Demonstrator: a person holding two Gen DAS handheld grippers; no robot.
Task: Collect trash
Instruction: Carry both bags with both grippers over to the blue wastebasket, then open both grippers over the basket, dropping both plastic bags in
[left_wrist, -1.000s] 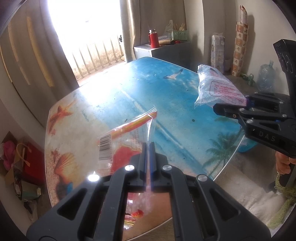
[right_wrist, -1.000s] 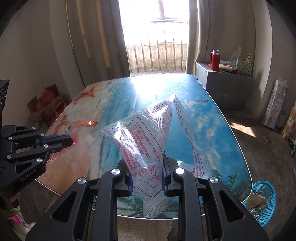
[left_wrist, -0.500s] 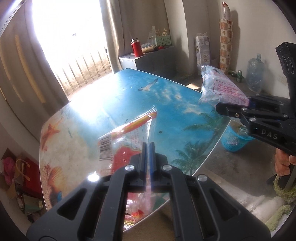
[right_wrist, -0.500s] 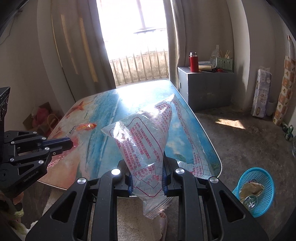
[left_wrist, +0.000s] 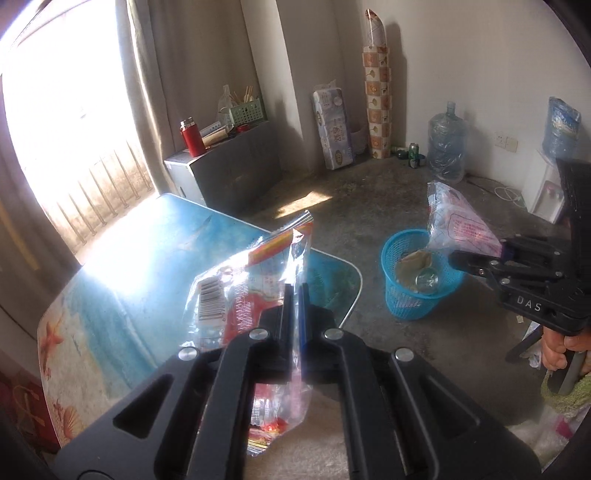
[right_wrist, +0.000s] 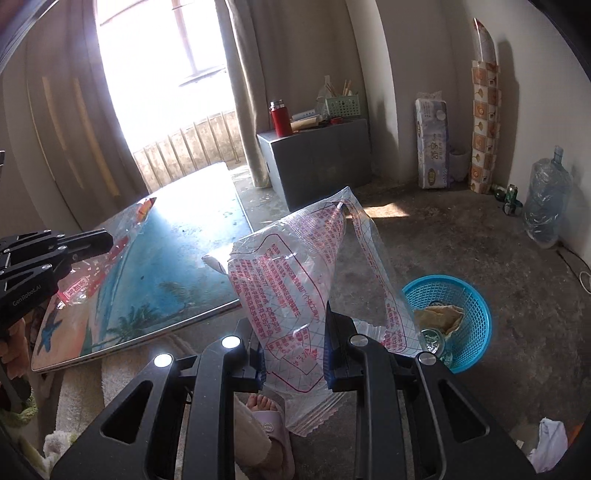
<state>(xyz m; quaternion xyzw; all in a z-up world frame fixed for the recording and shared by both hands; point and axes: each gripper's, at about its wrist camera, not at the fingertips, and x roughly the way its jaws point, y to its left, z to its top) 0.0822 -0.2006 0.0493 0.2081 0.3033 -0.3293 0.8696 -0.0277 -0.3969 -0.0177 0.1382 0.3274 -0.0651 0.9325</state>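
Observation:
My left gripper (left_wrist: 295, 291) is shut on a clear plastic wrapper with red print and a barcode (left_wrist: 240, 295), held in the air beyond the table's corner. My right gripper (right_wrist: 293, 317) is shut on a clear plastic bag with red lettering (right_wrist: 295, 273). That bag also shows in the left wrist view (left_wrist: 458, 225), hanging just above the blue trash basket (left_wrist: 417, 299). The basket stands on the floor and holds crumpled paper and a clear item. In the right wrist view the basket (right_wrist: 469, 317) is low to the right of the bag.
A table with a beach print (left_wrist: 122, 273) lies to the left. A grey cabinet (right_wrist: 317, 155) with a red flask stands by the curtain. A water jug (left_wrist: 445, 147), a tissue pack and a roll stand by the wall. A slippered foot (right_wrist: 266, 417) is below my right gripper.
Both grippers have swung right, away from the table and toward the floor. The blue basket has come into full view, and the right gripper's bag now hangs above it.

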